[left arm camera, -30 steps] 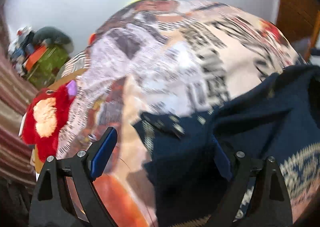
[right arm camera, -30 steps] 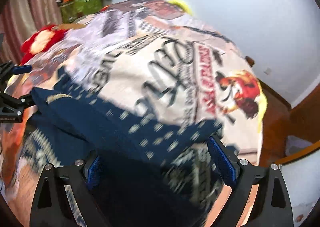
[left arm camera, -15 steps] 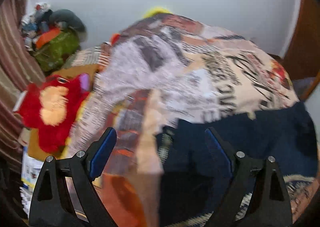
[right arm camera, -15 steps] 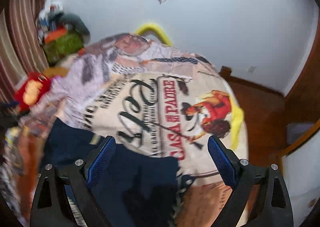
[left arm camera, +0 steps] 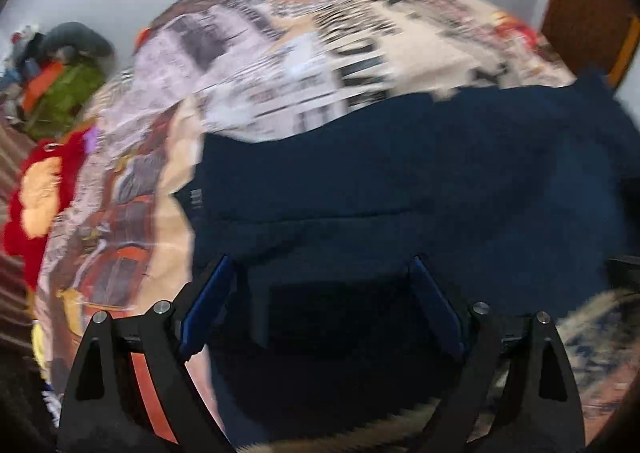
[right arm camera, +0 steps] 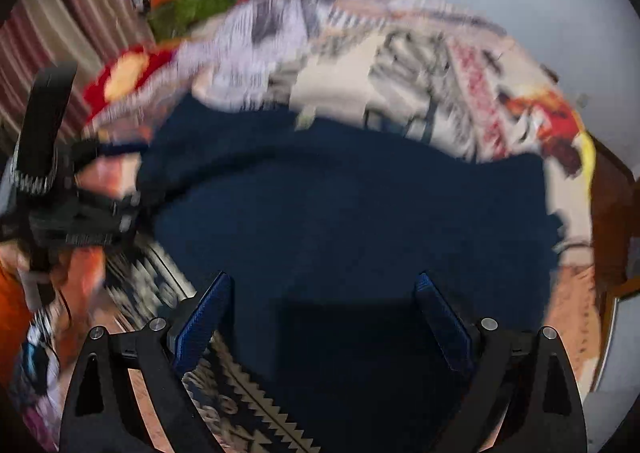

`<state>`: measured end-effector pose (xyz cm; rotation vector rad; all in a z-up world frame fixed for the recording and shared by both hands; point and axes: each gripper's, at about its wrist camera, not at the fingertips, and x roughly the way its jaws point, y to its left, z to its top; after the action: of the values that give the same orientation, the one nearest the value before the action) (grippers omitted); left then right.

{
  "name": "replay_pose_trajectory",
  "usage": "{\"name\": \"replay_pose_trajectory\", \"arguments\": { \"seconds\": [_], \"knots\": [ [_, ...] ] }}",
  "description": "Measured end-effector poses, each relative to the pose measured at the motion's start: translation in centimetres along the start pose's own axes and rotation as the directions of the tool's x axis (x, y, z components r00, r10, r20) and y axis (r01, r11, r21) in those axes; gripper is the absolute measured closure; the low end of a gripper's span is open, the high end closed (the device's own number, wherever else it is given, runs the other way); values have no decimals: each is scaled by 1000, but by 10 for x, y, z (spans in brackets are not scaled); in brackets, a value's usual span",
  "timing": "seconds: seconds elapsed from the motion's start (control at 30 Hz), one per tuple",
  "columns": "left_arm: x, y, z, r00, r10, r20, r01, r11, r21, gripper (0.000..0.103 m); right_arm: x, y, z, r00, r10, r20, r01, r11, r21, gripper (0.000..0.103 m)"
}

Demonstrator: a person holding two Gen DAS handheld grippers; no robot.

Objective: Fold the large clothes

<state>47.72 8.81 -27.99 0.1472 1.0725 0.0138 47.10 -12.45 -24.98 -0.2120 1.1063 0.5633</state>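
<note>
Sweater point(left arm camera: 400, 181), navy, lies at twelve o'clock beneath both wide, empty grippers: left gripper point(left arm camera: 320, 309), right gripper point(right arm camera: 324, 317); long axis nine-to-three.

Both grippers point steeply down right now. Left gripper point(left arm camera: 320, 305) has its jaws spread wide, blue pads point(left arm camera: 206, 309) clear on each side with nothing pinched between them. Right gripper point(right arm camera: 324, 317) is the same, jaws wide apart. The left one also shows at the right view's left edge.
</note>
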Motion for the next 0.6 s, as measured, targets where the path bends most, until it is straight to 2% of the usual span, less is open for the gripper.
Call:
{"name": "replay_pose_trajectory", "arguments": {
  "seconds": [0.13, 0.2, 0.27, 0.37, 0.5, 0.6],
  "knots": [
    [17, 37, -13, 998, 47, -49, -50, 997, -61, 11, -7, -15, -14, 999, 54, 6, -54, 998, 35, 9],
    [21, 51, -21, 997, 44, -69, -50, 995, -83, 11, -14, -21, -24, 999, 37, 0, -37, 999, 22, 9],
    [23, 66, -32, 991, 98, -95, -107, 990, -93, 11, -20, -24, -33, 1000, 29, 1, -29, 1000, 11, 9],
    [19, 83, -50, 987, 113, -110, -125, 986, -112, 11, -30, -28, -47, 1000, -3, 5, 3, 1000, -12, 9],
    [1, 100, -70, 988, 121, -99, -134, 980, -146, 11, -41, -26, -60, 998, -59, 0, 59, 997, -42, 9],
    [-26, 107, -81, 990, 128, -56, -135, 977, -166, 11, -49, -19, -68, 994, -111, -5, 110, 991, -70, 9]
  ]
}}
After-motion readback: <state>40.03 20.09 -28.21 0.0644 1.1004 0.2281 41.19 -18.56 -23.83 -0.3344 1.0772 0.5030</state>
